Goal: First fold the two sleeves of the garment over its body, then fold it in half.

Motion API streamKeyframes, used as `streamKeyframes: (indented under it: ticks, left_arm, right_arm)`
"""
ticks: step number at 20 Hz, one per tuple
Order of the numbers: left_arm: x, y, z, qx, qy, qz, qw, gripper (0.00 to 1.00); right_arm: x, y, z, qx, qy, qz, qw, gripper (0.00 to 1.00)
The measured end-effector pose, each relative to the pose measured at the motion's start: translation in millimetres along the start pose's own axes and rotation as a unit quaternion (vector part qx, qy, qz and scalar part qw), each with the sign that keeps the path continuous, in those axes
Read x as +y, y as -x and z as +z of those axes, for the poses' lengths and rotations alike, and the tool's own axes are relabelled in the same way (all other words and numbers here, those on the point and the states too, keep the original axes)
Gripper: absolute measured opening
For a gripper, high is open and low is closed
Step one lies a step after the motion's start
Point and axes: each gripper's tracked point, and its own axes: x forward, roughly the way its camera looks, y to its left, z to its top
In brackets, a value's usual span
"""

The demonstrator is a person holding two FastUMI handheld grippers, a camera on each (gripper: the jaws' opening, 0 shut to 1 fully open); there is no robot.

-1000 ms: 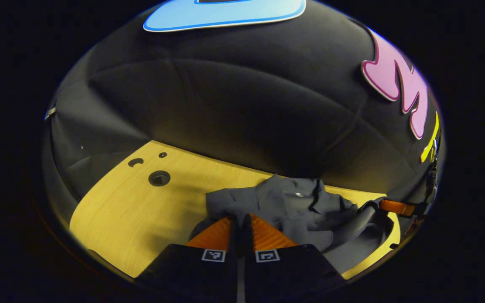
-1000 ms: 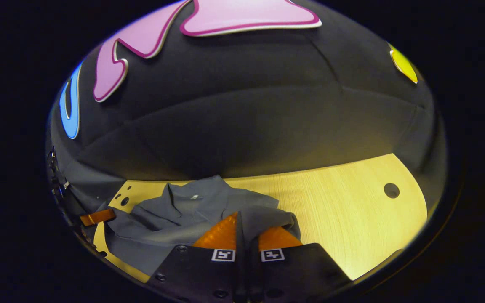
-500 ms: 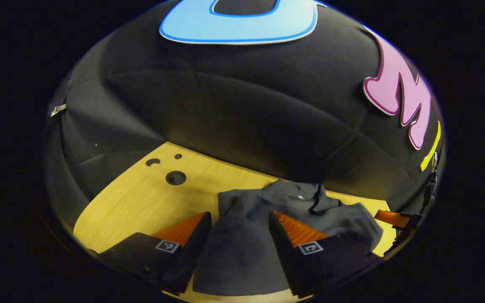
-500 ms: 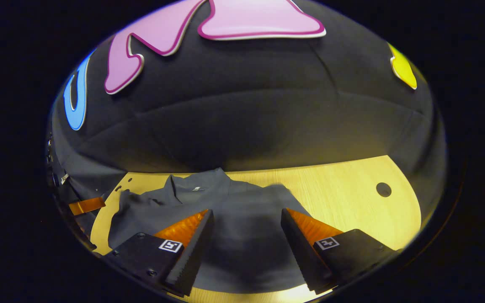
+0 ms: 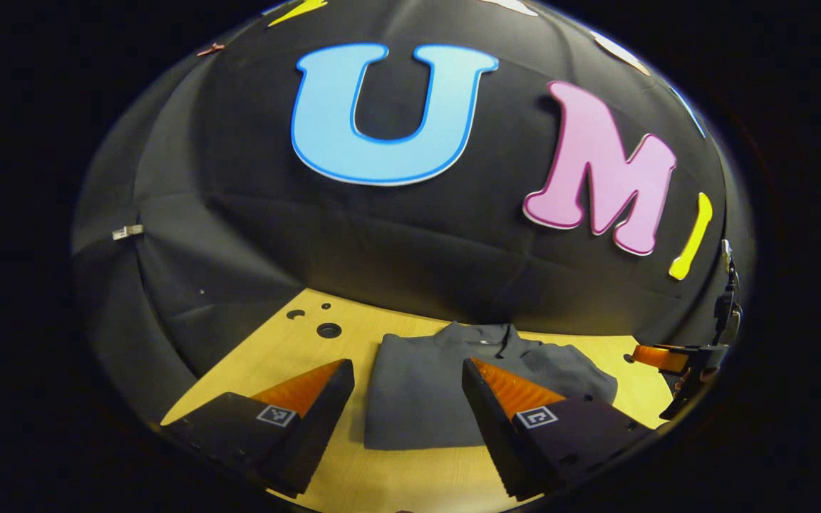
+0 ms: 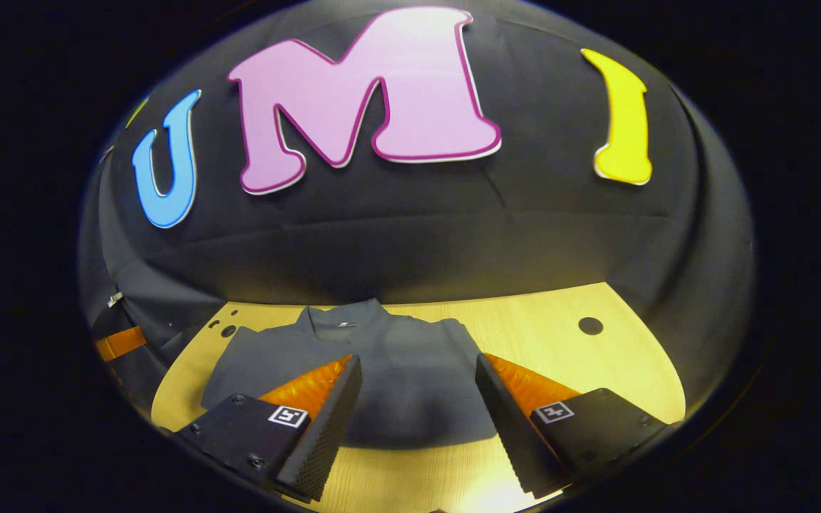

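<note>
Both tongs gape and hold nothing: left tongs and right tongs hang above the garment, which lies flat, folded, low centre on the bench, so the fold can settle untouched

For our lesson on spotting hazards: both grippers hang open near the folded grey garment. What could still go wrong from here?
1. The garment has a rumpled far-side corner; the fold may slump open.
2. Its near edge lies between the right gripper's open fingers; a forward nudge could snag it. The same holds for the left gripper.
</note>
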Motion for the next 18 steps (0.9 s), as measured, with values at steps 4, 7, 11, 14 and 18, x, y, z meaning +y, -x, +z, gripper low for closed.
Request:
streamKeyframes:
  ticks: [4,7,11,14,18]
  left_arm:
    - [-8.7,65.7,-8.0,-0.020,0.034,0.009,0.999,0.96]
    - [-10.6,107.7,-21.6,-0.025,0.049,0.005,0.999,0.96]
    - [1.8,157.8,-47.9,-0.031,0.023,0.011,0.999,0.96]
    - [2.4,188.4,-70.8,-0.028,0.010,0.010,1.000,0.96]
    - [-9.2,210.3,-91.8,-0.015,0.010,-0.011,1.000,0.96]
  right_arm:
    - [14.9,63.0,-4.3,-0.006,-0.012,0.008,1.000,0.99]
    - [30.7,100.3,-12.4,-0.014,0.003,0.020,1.000,0.99]
    - [54.2,134.7,-32.3,-0.003,0.008,0.038,0.999,0.99]
    - [72.3,164.0,-56.5,0.007,0.008,0.052,0.999,0.99]
    - [94.4,202.8,-93.8,0.025,0.004,0.078,0.997,0.98]
